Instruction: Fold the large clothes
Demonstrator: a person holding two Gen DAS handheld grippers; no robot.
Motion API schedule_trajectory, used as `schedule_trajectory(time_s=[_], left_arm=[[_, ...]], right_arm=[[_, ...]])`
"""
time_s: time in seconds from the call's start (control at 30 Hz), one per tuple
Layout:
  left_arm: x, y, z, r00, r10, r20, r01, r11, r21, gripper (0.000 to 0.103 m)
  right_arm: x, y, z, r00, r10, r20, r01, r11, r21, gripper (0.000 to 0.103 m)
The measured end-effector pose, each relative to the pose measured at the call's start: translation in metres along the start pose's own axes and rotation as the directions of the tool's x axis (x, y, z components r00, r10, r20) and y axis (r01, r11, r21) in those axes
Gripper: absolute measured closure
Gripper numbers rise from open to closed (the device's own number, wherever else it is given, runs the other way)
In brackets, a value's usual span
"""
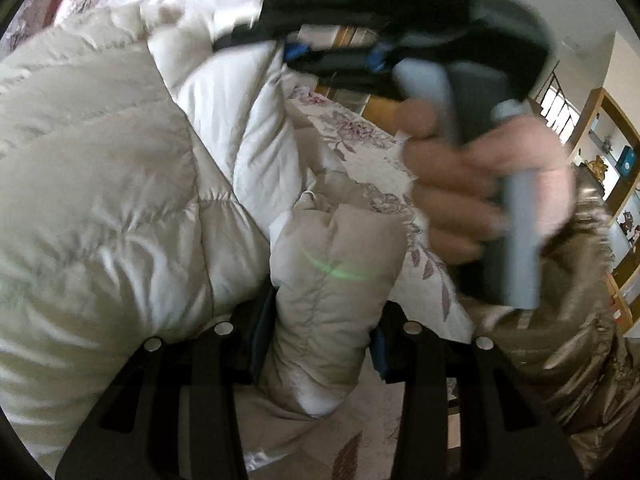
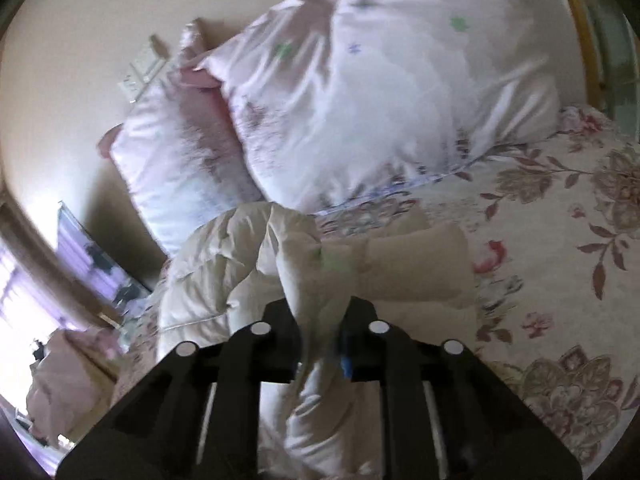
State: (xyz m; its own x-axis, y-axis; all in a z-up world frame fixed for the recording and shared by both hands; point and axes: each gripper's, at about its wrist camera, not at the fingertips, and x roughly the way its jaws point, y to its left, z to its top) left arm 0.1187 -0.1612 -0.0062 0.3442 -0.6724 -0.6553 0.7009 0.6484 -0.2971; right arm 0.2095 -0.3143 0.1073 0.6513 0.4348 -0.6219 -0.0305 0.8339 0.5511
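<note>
The left gripper (image 1: 320, 344) is clamped on a padded fold of the cream puffer coat (image 1: 100, 200), whose bulk swells to its left and ahead, lying on the bed (image 1: 360, 136) with its flowered cover. Further right, the right gripper (image 2: 322, 344) also pinches a fold of the coat (image 2: 240, 264), which bunches just ahead of it; pillows (image 2: 360, 100) sit beyond, bare bed to the right. The right hand (image 1: 492, 184) on its handle shows just ahead of the left gripper. To fold well, I judge both grips should hold firm, lift together so the slippery padding does not slide out, and lay the edge flat without trapping air.
</note>
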Motion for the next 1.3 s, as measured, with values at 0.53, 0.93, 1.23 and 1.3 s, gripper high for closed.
schedule_trajectory(time_s=[0.53,0.93,1.23,1.3], left_arm=[[-0.118,0.076,0.051,0.934,0.278,0.226,-0.253,0.958,-0.135,0.050],[-0.070,0.127,0.048,0.944,0.322,0.078,-0.302,0.933,-0.197,0.039],[-0.046,0.151,0.039,0.966,0.257,0.013,-0.245,0.935,-0.255,0.028],[-0.045,0.153,0.039,0.968,0.252,0.011,-0.241,0.935,-0.259,0.028]], right_arm=[[0.028,-0.064,-0.024,0.992,-0.129,0.015,0.125,0.977,0.174,0.089],[0.045,-0.084,-0.029,0.981,-0.172,-0.087,0.186,0.962,0.201,0.089],[0.012,-0.086,-0.023,0.969,-0.241,-0.054,0.247,0.949,0.198,0.064],[-0.014,-0.076,-0.020,0.966,-0.257,0.031,0.248,0.952,0.177,0.064]])
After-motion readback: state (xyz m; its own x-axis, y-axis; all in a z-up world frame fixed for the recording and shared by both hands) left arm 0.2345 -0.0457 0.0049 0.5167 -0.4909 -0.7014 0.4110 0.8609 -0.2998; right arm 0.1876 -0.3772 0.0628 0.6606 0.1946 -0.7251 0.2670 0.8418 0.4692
